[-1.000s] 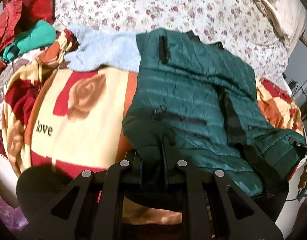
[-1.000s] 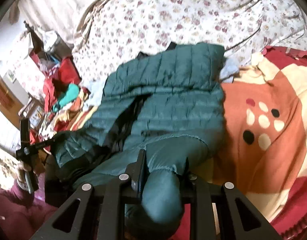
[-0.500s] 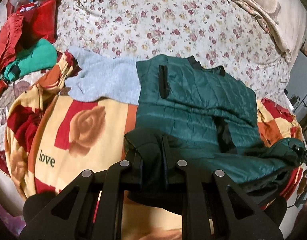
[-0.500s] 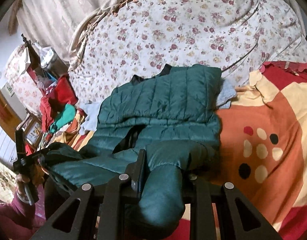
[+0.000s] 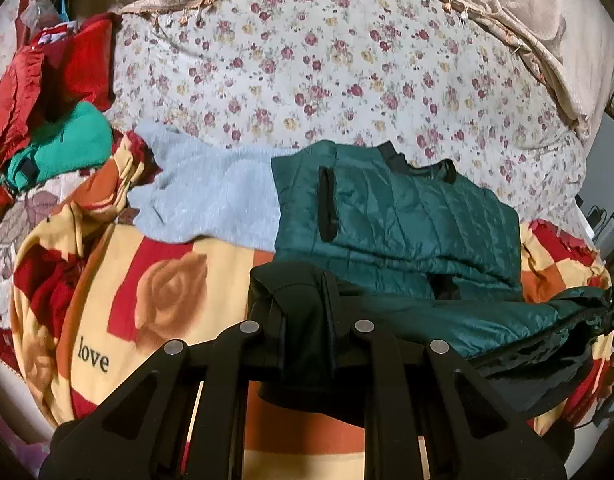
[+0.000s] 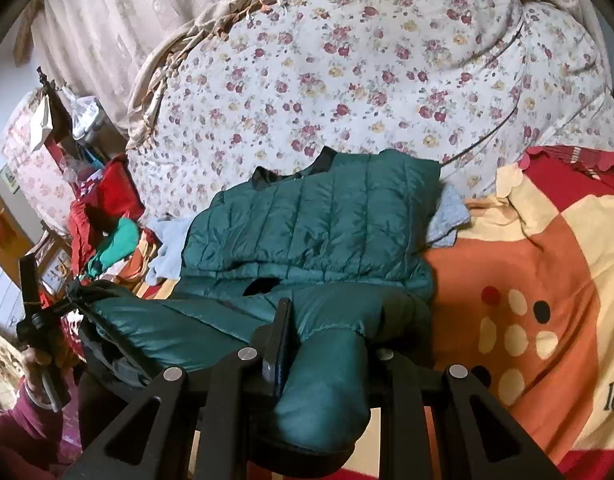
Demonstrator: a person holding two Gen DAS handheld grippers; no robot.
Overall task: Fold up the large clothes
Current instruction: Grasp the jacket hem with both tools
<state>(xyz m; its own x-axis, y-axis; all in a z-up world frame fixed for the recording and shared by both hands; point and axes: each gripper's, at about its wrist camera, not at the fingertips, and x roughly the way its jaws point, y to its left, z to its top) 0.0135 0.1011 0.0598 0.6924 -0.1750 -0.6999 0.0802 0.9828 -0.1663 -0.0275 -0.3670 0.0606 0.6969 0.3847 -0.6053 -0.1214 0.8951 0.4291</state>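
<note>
Your green quilted jacket (image 5: 395, 216) lies on the patterned blanket (image 5: 179, 292), near hem lifted and doubled toward the collar, your left gripper (image 5: 305, 312) clamped on one hem corner, your right gripper (image 6: 327, 340) clamped on the other, both angled downward.

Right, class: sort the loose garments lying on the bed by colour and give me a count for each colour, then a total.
Dark green: 1, the quilted jacket
Pale blue: 1, the knit top
Bright green: 1, the garment
Red: 1, the bundle, maybe more pieces
Total: 4

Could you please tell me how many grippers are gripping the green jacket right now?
2: left gripper on its near-left edge, right gripper on its near-right edge.
</note>
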